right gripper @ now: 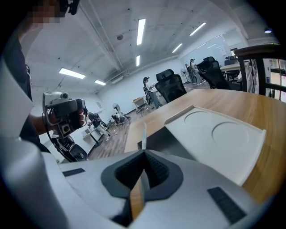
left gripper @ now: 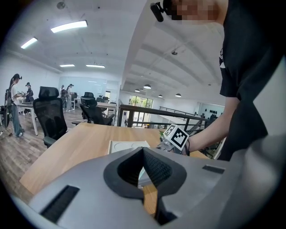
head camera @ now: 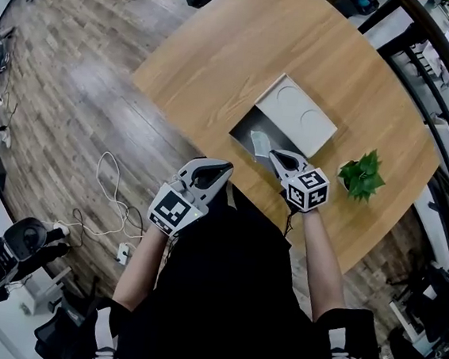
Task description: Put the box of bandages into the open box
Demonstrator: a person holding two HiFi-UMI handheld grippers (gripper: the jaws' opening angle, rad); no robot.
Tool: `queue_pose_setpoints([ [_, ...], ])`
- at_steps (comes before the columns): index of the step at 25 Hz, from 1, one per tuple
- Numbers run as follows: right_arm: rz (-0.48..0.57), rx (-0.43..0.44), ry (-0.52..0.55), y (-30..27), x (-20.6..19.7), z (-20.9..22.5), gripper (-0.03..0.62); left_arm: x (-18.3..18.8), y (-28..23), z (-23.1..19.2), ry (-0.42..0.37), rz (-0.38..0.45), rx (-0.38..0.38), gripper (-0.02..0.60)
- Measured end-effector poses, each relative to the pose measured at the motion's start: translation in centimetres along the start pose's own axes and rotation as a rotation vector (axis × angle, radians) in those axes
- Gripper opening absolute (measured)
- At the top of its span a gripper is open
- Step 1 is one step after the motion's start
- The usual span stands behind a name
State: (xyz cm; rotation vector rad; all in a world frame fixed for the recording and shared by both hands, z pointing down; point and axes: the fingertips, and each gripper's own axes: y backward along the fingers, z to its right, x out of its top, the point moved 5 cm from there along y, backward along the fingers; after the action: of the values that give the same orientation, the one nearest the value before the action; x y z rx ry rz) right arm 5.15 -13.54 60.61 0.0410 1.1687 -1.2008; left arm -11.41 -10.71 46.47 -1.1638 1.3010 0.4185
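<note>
The right hand-held gripper (head camera: 275, 155) reaches over the open box (head camera: 304, 118).
It is clenched on the thin box of bandages (head camera: 258, 143); the left hand-held gripper (head camera: 226, 167) hangs back, closed, empty.

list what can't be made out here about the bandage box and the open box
- Inside of the open box: only a dark hollow in the head view; in the right gripper view the right gripper covers its floor.
- Print on the box of bandages: too small in the head view, edge-on in the right gripper view.
- Whether it touches the bottom: hidden by the wall.
- Left gripper view: the left gripper blocks most of both.
</note>
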Motion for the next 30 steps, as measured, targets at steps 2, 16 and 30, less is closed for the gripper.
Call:
queue_pose_setpoints([
  [2,-0.021,-0.011,-0.007,-0.6,-0.2,0.3,0.025,-0.2,-0.1,-0.1,0.007,-0.01,-0.012,0.021],
  [16,-0.148,-0.106,-0.08,-3.5,-0.6,1.9,0.025,0.7,-1.0,-3.1,-0.006,-0.021,-0.097,0.021],
  [30,-0.25,-0.171,-0.154,-5.8,-1.6,3.3,0.025,0.7,-1.6,-5.6,-0.003,-0.036,-0.142,0.021],
])
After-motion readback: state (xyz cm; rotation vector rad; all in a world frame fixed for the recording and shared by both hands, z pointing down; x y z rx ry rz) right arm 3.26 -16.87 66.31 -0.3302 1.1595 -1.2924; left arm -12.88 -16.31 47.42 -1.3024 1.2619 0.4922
